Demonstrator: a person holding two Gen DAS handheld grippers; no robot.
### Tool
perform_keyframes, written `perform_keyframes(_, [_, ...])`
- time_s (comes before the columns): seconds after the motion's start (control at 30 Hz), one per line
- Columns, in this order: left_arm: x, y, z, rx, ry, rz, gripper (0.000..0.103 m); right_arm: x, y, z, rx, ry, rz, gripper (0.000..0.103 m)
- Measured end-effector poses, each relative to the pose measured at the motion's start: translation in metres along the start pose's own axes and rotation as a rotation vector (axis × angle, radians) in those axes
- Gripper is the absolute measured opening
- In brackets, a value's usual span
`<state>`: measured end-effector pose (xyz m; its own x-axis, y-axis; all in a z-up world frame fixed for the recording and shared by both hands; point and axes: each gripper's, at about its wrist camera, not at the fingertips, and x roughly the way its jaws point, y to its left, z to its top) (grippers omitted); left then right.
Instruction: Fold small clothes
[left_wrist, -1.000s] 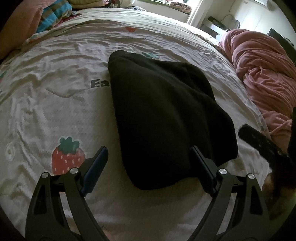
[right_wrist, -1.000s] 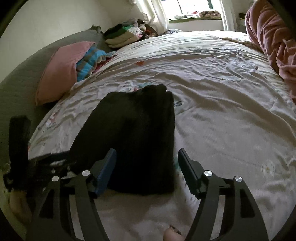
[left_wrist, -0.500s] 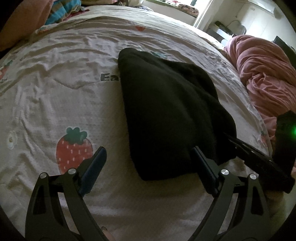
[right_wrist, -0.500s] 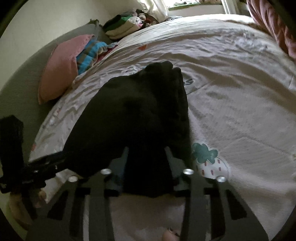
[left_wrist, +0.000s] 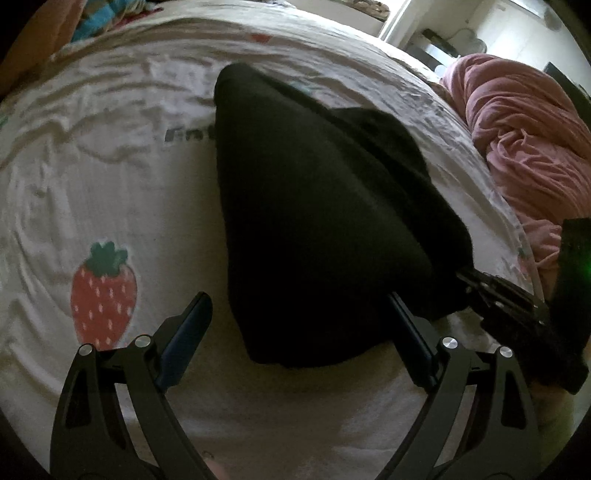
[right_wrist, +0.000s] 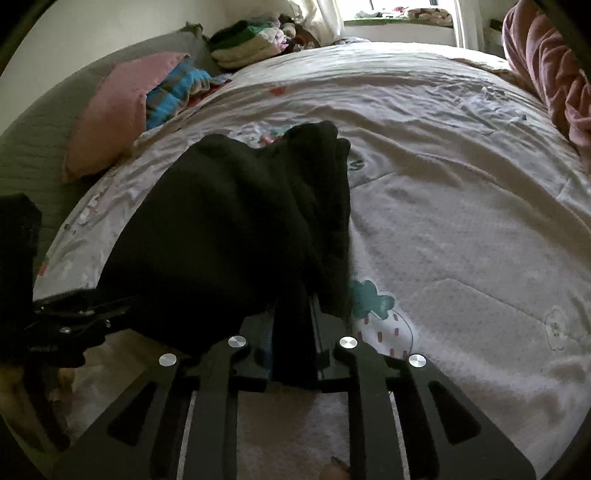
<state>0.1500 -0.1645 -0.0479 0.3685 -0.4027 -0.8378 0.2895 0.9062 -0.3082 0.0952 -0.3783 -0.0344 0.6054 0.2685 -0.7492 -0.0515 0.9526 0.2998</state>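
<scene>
A black garment (left_wrist: 317, 221) lies folded on the white strawberry-print bedspread (left_wrist: 110, 184). My left gripper (left_wrist: 299, 314) is open, its jaws on either side of the garment's near left corner, not gripping. My right gripper (right_wrist: 293, 314) is shut on the garment's near right edge (right_wrist: 240, 240) and lifts that edge off the bed. The right gripper also shows in the left wrist view (left_wrist: 517, 306), at the garment's right corner. The left gripper shows in the right wrist view (right_wrist: 74, 314), at the far left.
A crumpled pink blanket (left_wrist: 524, 140) lies at the right of the bed. A pink pillow (right_wrist: 118, 110), a striped blue cloth (right_wrist: 177, 92) and a pile of folded clothes (right_wrist: 251, 44) sit at the far left near the headboard.
My right gripper closed on the garment's near edge and raised it. My left gripper stayed open and moved a little closer to the garment's corner.
</scene>
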Motion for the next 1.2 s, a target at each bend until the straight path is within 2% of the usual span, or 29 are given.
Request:
perform_keyframes(0.13, [-0.002, 0.0, -0.002, 0.011, -0.012, 0.013, 0.086, -0.008, 0.003, -0.004, 0.007, -0.027, -0.016, 0.035])
perform_keyframes(0.17, [-0.003, -0.001, -0.002, 0.013, -0.014, 0.016, 0.086, -0.012, 0.005, -0.005, 0.006, -0.04, -0.022, 0.043])
perform_keyframes(0.2, [-0.004, -0.001, -0.002, 0.016, -0.015, 0.019, 0.086, -0.015, 0.007, -0.006, 0.005, -0.05, -0.026, 0.056])
perform_keyframes(0.27, [-0.007, -0.002, -0.003, 0.026, -0.022, 0.034, 0.086, -0.021, 0.008, -0.008, 0.002, -0.073, -0.071, 0.067])
perform_keyframes(0.43, [-0.013, -0.001, -0.005, 0.03, -0.028, 0.039, 0.086, -0.035, 0.005, -0.01, 0.022, -0.106, -0.081, 0.068])
perform_keyframes(0.5, [-0.016, -0.002, -0.006, 0.031, -0.032, 0.04, 0.086, -0.042, 0.005, -0.011, 0.024, -0.122, -0.083, 0.075])
perform_keyframes(0.73, [-0.03, -0.002, -0.008, 0.036, -0.055, 0.049, 0.086, -0.072, 0.018, -0.014, -0.024, -0.196, -0.134, 0.091])
perform_keyframes(0.8, [-0.038, -0.002, -0.009, 0.037, -0.069, 0.042, 0.091, -0.082, 0.022, -0.016, -0.04, -0.221, -0.149, 0.096])
perform_keyframes(0.83, [-0.043, -0.002, -0.01, 0.04, -0.08, 0.042, 0.093, -0.088, 0.026, -0.017, -0.049, -0.237, -0.158, 0.096])
perform_keyframes(1.03, [-0.074, 0.0, -0.019, 0.054, -0.147, 0.059, 0.093, -0.113, 0.043, -0.024, -0.089, -0.312, -0.189, 0.098])
perform_keyframes(1.2, [-0.096, 0.008, -0.035, 0.063, -0.199, 0.072, 0.093, -0.125, 0.056, -0.038, -0.096, -0.339, -0.197, 0.098])
